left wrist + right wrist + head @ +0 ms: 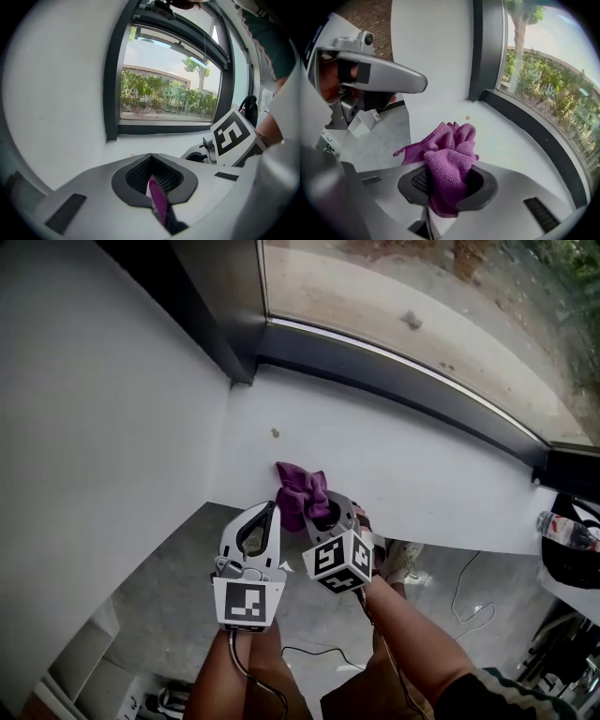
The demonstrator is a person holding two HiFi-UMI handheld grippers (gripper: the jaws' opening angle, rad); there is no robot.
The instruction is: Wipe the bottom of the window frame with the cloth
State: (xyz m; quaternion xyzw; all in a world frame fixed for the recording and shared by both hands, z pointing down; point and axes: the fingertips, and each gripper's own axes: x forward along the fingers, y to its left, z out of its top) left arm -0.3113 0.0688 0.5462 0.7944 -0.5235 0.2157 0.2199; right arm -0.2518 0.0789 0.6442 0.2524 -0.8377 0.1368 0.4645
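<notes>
Cloth (302, 491): purple, nubby terry pile, bunched into soft folds. It sits over the near edge of the sill, toward its left end.
Right gripper (330, 515): the jaws pinch the cloth between dark ribbed pads. Folds bulge out past the tips toward the far side, and a thin tail trails left.
Left gripper (273, 506): just left of the right one, jaws pressed together, tips just beside the cloth's left edge. A purple sliver (159, 201) shows in their seam, perhaps cloth, too slim to tell.
Gripper shells: smooth, rounded pale grey plastic.
Sill (422, 465): flat, matte white, with a small tan speck (275, 433) beyond the cloth.
Window frame (422, 381): a dark, smooth bottom rail along the sill's far edge, well apart from the cloth.
</notes>
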